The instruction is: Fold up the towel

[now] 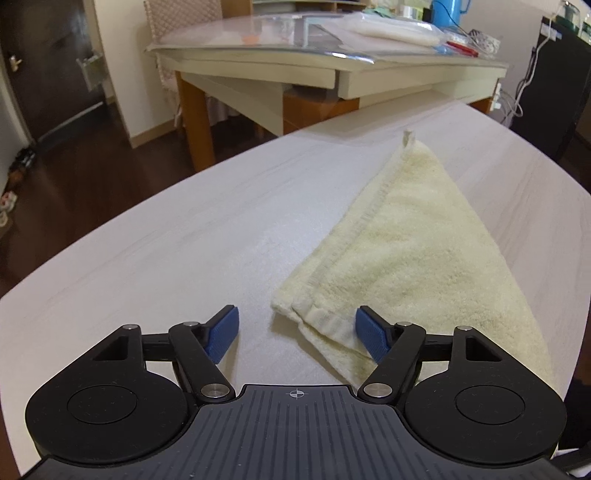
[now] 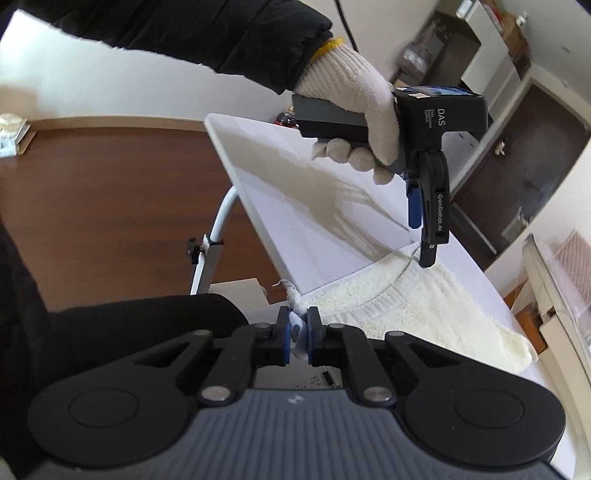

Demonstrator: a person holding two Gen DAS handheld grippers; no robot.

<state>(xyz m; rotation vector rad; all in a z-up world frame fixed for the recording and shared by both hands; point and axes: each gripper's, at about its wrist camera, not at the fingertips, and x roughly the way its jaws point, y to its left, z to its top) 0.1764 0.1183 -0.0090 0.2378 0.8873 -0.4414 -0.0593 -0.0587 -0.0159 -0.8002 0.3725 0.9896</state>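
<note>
A cream towel [image 1: 410, 236] lies on the white table [image 1: 184, 240], folded into a triangle with its tip pointing away. My left gripper [image 1: 297, 334] is open, its blue pads either side of the towel's near left corner, low over the table. In the right wrist view my right gripper [image 2: 298, 332] is shut on a corner of the towel [image 2: 424, 306] at the table's edge. The left gripper [image 2: 424, 236] shows there too, held by a white-gloved hand above the towel's far edge.
A second table [image 1: 332, 70] with plastic sheets, bags and a blue jug stands beyond. A dark wooden floor [image 2: 92, 206] lies below the table's edge. A metal table leg [image 2: 218, 240] and a black sleeve [image 2: 147, 29] show in the right wrist view.
</note>
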